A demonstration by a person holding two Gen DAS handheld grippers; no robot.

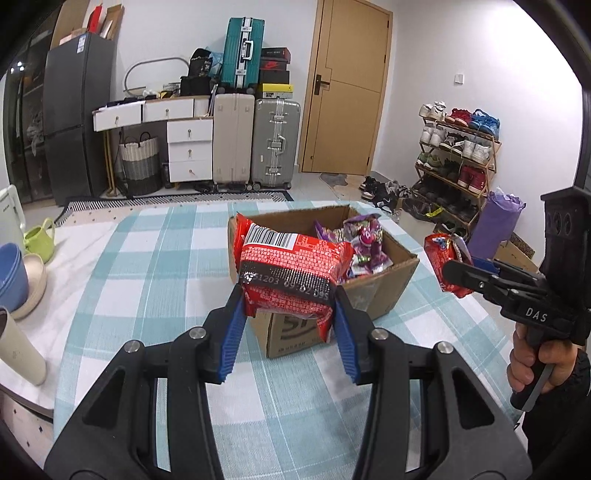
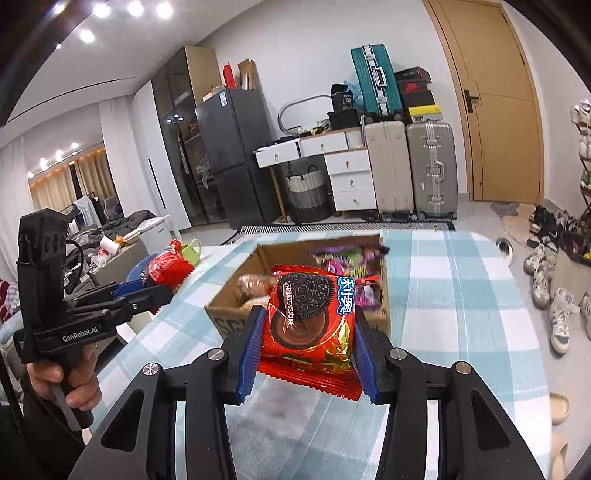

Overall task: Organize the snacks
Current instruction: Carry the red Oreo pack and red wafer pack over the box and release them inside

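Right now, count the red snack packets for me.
2. One red packet is clamped in the left gripper, the other red packet in the right gripper, both above the cardboard box. More may lie hidden inside it.

Both views are bright and evenly lit. In the right wrist view, round ceiling lights (image 2: 110, 14) blaze white at the upper left, and a warm strip glows in the far room. Shadows on the checked tablecloth (image 1: 155, 266) are soft and faint. Strong fisheye bending curves the door (image 1: 347, 88) and walls, with black corners around each picture. The purple packets in the cardboard box (image 2: 236, 317) look smeared with blur; the nearer red packet (image 2: 310, 314) is sharp, with small glints on its foil.
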